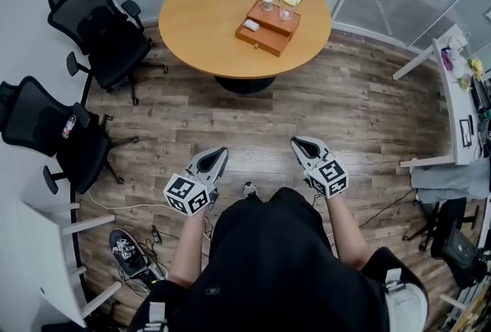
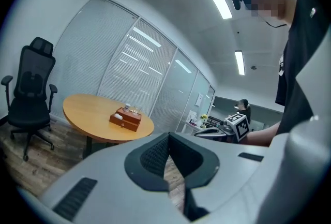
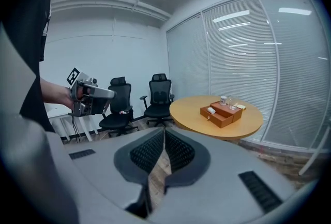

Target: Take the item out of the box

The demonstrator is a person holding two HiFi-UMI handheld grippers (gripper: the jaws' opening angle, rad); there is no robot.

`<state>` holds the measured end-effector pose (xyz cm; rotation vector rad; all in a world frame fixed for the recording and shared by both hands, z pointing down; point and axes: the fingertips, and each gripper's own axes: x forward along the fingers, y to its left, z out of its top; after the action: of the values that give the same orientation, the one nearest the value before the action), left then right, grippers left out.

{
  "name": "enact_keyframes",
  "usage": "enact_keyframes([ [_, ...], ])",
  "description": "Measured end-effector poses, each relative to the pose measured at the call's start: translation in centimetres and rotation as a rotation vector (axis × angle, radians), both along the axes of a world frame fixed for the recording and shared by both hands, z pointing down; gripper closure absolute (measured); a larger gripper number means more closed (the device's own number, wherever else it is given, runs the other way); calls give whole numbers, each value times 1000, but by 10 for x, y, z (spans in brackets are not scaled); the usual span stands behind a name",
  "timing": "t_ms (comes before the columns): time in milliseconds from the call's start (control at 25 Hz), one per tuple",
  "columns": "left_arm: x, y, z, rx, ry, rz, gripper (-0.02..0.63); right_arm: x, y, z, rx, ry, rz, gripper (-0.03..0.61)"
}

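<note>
An orange-brown wooden box [image 1: 267, 27] stands on the round wooden table [image 1: 199, 16], far ahead of both grippers. Its lower drawer is pulled out and holds a small white item [image 1: 252, 24]. A glass and a cup stand on the box's top. My left gripper [image 1: 222, 151] and right gripper [image 1: 295, 142] hang side by side over the wood floor, pointing at the table, both shut and empty. The left gripper view shows its shut jaws [image 2: 168, 137] with the box [image 2: 124, 119] beyond. In the right gripper view the shut jaws [image 3: 164, 132] point left of the box [image 3: 222, 113].
Two black office chairs [image 1: 100, 24] [image 1: 54, 131] stand left of the table. A white desk [image 1: 460, 100] with clutter runs along the right wall, and a white table [image 1: 54, 246] sits at the lower left. Cables lie on the floor by my feet. Glass walls with blinds stand behind the table.
</note>
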<state>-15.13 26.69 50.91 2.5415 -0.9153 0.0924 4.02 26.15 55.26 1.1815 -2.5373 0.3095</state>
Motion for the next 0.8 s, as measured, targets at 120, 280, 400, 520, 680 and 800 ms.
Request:
enact_keyframes([
  [120,-8,5,9,-31,8,-16,607,-7,0,5,-22,1,-15,571],
  [280,-12,2,13,-48,8,-30,607,-13,-8,3,-18,-18,-39,571],
  [400,-11,-5,11,-48,-1,-32,607,-13,-17,3,-18,-31,-38,571],
  [520,-9,-11,10,-52,-13,-38,607,-15,-26,9,-32,-39,-51,571],
  [680,-3,-23,9,-56,-24,-44,607,-14,-40,14,-33,-28,-84,571],
  [800,7,-34,8,-56,-34,-42,607,-9,-50,16,-40,-33,-91,571],
])
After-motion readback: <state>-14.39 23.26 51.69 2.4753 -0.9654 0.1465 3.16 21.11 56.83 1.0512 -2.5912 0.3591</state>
